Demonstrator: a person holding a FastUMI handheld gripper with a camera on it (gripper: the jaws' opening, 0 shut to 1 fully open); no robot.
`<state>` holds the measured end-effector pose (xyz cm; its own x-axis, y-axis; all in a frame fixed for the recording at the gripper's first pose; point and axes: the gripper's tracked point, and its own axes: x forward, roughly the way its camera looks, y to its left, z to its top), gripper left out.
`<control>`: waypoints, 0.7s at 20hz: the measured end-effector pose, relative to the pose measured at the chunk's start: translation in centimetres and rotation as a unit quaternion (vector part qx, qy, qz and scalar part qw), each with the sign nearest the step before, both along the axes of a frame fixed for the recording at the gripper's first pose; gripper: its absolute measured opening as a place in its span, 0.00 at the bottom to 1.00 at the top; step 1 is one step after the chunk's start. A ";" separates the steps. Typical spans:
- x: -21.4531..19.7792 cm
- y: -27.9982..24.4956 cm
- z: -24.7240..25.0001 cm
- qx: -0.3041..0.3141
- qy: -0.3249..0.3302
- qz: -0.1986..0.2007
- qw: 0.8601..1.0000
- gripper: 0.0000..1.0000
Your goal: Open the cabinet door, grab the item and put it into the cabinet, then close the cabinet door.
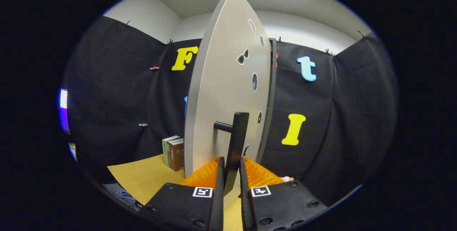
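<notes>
Wooden tabletop (142, 177) | one cabinet door (225, 99) ajar | fingers (231, 174) pinching its one handle (235, 145) | two books (174, 154)

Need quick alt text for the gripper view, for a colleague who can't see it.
The gripper is shut on the black handle of the grey cabinet door, which stands partly open. Some books stand upright on the wooden table beyond the door.

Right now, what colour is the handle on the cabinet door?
Black, in the gripper view: the handle stands between the gripper fingers on the grey cabinet door.

Book spines (174, 153) bear lettering too small to read.
</notes>
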<state>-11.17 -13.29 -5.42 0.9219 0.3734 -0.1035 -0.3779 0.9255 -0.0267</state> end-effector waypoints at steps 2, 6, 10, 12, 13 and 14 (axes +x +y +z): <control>0.0 -0.3 0.0 0.009 0.001 -0.013 1.000 0.24; 0.6 -1.2 0.0 -0.002 -0.006 -0.055 0.998 0.23; 0.0 -0.5 0.6 0.029 -0.010 -0.066 0.997 0.19; -0.2 -0.6 0.9 0.029 -0.017 -0.062 0.998 0.20; -0.4 -1.0 1.0 0.022 -0.020 -0.066 0.997 0.20; -0.9 -1.2 1.2 0.018 -0.023 -0.071 0.997 0.22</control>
